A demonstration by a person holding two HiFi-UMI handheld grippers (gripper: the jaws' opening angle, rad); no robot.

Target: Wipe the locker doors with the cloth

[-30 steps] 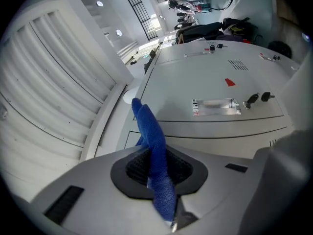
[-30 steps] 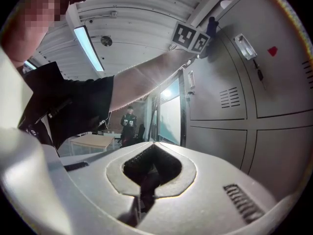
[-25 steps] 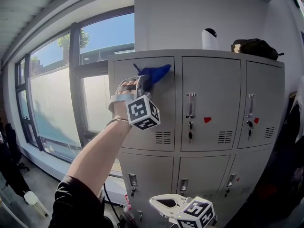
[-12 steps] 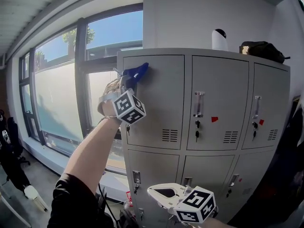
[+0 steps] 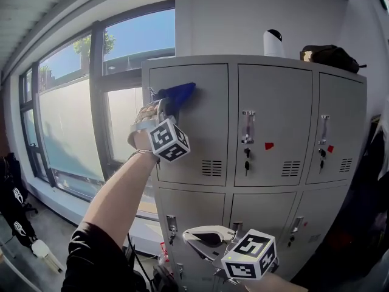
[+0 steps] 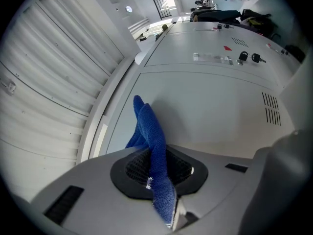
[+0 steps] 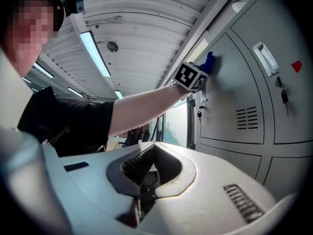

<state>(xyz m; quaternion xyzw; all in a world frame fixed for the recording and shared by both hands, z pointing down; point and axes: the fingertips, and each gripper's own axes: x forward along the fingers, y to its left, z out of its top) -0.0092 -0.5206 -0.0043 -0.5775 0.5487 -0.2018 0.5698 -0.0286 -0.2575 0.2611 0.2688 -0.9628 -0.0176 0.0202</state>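
Jaws: left gripper (image 5: 159,106) clamped on cloth (image 5: 177,93) | right gripper (image 5: 204,236) together | cloth by locker door (image 5: 203,123) top-left edge

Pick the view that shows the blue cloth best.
Left gripper view: the blue cloth fills the centre, pinched between the left hand-held gripper's jaws and lying against the locker door. Head view shows only a small blue patch on the top-left door; right gripper view, a distant blue speck.

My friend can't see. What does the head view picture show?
The left gripper holds a blue cloth against the top-left locker door, beside a big window. The right gripper hangs low down, near the bottom lockers.
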